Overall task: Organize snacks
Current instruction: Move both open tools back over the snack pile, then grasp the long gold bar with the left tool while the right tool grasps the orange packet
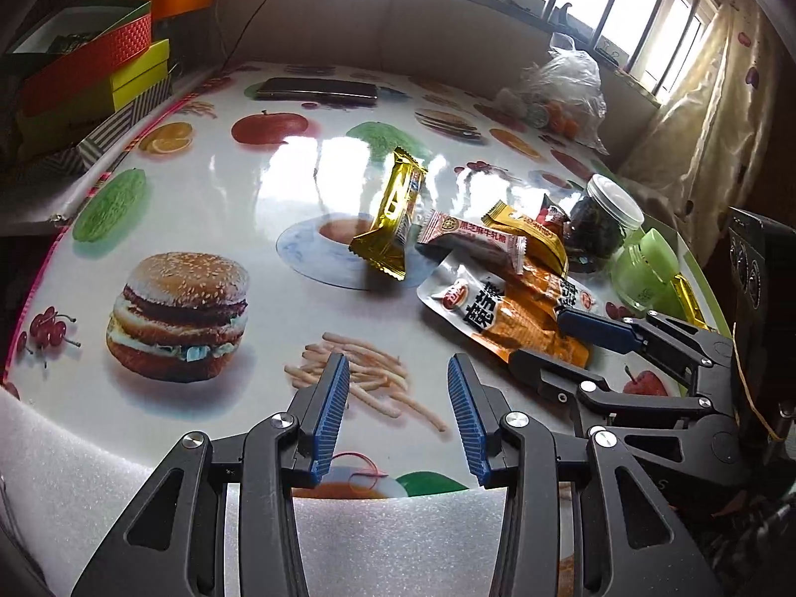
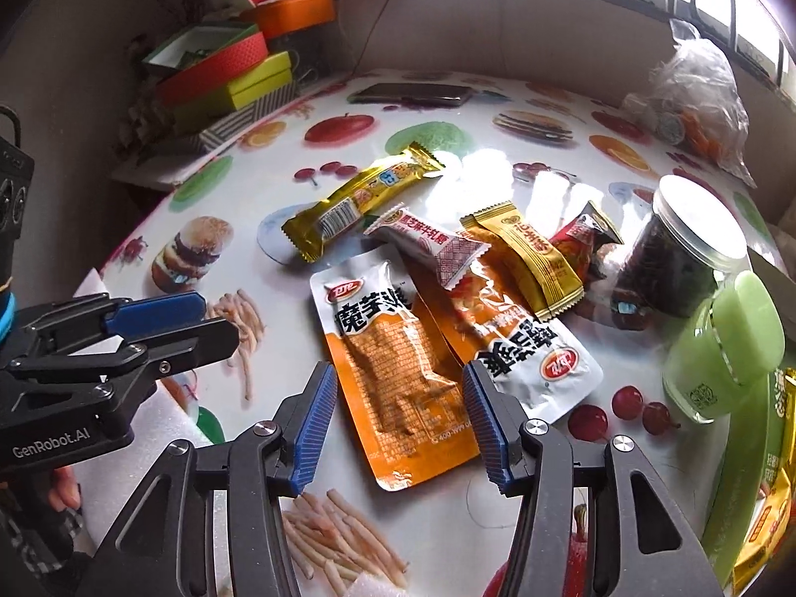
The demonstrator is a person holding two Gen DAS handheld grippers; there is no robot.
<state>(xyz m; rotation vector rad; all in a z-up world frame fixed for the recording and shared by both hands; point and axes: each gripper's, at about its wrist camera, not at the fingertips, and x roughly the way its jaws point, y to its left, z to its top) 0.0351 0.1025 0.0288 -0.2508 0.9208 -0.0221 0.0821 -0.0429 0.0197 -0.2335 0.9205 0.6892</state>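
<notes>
The snacks lie in a loose pile on the right half of the table (image 2: 447, 512). Two orange-and-white konjac packets (image 2: 398, 373) overlap, the second (image 2: 537, 348) partly hidden under a pink-and-white nougat bar (image 2: 428, 244) and a yellow sachet (image 2: 522, 258). A red packet (image 2: 582, 239) is mostly covered; its print cannot be read. A gold bar (image 2: 358, 204) lies apart, up-left of the pile. The packet print is Chinese, legible only on the large characters.

The right gripper (image 2: 398, 433) hovers over the near konjac packet, fingers wide apart, holding nothing. The left gripper (image 1: 398, 413) is likewise spread and empty; its body reads "GenRobot.AI" in the right view.

A lidded jar of dark contents (image 2: 686, 248) and a green jar (image 2: 721, 353) stand at the right; a further package is cut off by the frame. The glossy tablecloth shows printed burgers, fruit and fries. Stacked boxes (image 2: 224, 79), a phone (image 2: 413, 93), a plastic bag (image 2: 696, 99) and a window lie beyond.
</notes>
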